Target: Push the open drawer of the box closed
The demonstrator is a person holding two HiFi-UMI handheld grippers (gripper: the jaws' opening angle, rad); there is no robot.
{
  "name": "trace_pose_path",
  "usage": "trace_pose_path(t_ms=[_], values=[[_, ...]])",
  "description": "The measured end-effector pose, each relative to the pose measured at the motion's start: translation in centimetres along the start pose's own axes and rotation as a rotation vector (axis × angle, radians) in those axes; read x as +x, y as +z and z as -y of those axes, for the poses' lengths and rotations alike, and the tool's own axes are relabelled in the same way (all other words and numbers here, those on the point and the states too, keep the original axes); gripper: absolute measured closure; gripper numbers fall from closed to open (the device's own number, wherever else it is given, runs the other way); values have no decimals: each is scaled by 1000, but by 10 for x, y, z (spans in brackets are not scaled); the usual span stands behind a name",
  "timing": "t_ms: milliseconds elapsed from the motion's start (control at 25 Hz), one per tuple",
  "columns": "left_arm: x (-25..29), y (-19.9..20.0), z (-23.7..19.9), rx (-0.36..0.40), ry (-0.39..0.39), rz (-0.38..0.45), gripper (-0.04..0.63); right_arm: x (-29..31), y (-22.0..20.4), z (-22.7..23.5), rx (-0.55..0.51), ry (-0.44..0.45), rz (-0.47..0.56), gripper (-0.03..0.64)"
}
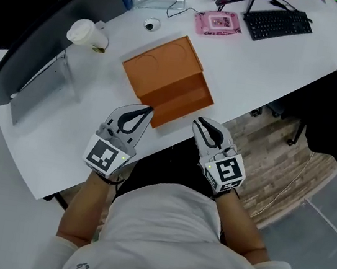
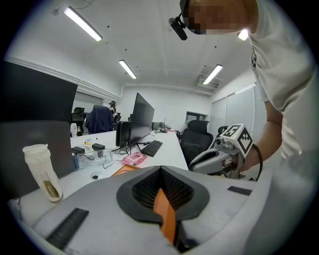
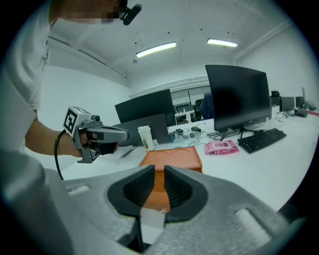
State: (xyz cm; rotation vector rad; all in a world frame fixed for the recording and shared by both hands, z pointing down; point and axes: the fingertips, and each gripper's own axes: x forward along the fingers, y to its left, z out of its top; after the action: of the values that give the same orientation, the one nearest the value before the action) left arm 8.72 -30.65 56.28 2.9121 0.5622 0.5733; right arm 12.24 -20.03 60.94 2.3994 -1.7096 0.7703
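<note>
The drawer [image 1: 186, 99] stood open on the box's [image 1: 160, 67] five o'clock side, not pushed yet. I kept the left gripper's [image 1: 145, 111] fingers pressed together and the right gripper's [image 1: 200, 123] slightly spread, empty, both near it.

Cup [image 1: 88, 34] left of box [image 1: 163, 70] on desk [image 1: 261, 63]

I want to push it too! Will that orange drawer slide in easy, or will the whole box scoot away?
The drawer looks shallow and empty, so probably light. The box lies on a smooth white table, so it may scoot.
</note>
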Motion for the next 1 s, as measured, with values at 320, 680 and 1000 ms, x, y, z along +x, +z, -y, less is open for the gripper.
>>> trace_pose_path(t_ms=[320,680,1000], values=[[13,-42,-9,-22,-3,-30,595,25,-60,2,36,8,-94,528],[27,-81,-14,-38,-7,-73,595,53,-112,9,68,14,-188,512],[35,-105,-19,-71,0,-91,595,74,-148,14,104,8,-257,511]])
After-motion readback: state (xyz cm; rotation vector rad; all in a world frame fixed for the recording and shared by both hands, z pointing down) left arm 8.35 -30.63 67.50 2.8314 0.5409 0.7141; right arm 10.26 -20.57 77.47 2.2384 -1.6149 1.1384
